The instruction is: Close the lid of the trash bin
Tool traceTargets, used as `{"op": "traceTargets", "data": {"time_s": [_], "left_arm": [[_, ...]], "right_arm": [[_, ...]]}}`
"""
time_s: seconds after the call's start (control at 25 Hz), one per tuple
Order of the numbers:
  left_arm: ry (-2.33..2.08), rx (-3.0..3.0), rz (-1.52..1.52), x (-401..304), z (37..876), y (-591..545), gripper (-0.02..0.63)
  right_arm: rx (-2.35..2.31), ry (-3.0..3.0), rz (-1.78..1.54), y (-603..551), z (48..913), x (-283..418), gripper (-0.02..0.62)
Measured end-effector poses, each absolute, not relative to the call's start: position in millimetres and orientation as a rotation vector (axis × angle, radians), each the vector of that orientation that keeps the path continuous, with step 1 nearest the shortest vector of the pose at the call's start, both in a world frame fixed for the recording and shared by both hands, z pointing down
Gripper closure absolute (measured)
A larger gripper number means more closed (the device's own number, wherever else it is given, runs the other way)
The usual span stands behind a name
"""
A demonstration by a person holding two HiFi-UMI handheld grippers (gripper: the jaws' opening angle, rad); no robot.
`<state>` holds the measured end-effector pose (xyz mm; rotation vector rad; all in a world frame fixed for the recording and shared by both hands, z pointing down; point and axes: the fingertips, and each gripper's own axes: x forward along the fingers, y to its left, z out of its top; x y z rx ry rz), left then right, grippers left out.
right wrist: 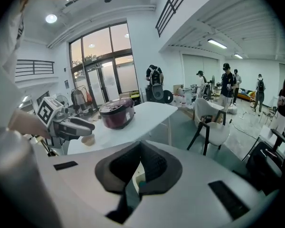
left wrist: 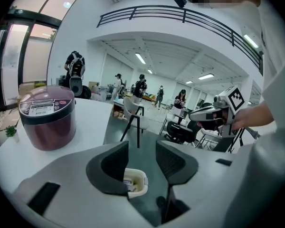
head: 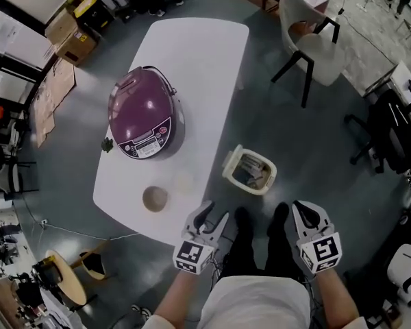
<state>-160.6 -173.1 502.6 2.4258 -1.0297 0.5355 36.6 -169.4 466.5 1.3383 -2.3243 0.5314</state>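
Observation:
The cream trash bin stands on the grey floor beside the white table, its top open and some rubbish showing inside. My left gripper hovers short of the bin and a little to its left, jaws open and empty. In the left gripper view the bin shows low down between the spread jaws of that gripper. My right gripper hangs to the right of the bin, near the person's shoes. Its jaws meet at the tips with nothing held, and a sliver of the bin shows below them.
A purple rice cooker and a small bowl sit on the white table. A beige chair stands beyond the bin, a black office chair at the right, cardboard boxes at the far left. The person's shoes are just behind the bin.

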Motion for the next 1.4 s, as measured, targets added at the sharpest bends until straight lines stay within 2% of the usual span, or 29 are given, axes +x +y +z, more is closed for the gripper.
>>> {"op": "traceTargets", "data": {"time_s": [0.6,0.96,1.4], "left_arm": [[-1.199,2.312,0.793,-130,659,-240,0.408],[-1.275,2.187,1.099,-134,761,-263,0.382],[-1.333,2.052,1.270,-146,853,-276,0.348]], "right_arm": [[1.107,-2.341,0.620,-206,597,55,0.583],[0.978,-2.367,0.640,-227,659,56,0.583],[0.923,-2.390,0.690,-226,716,51,0.583]]}}
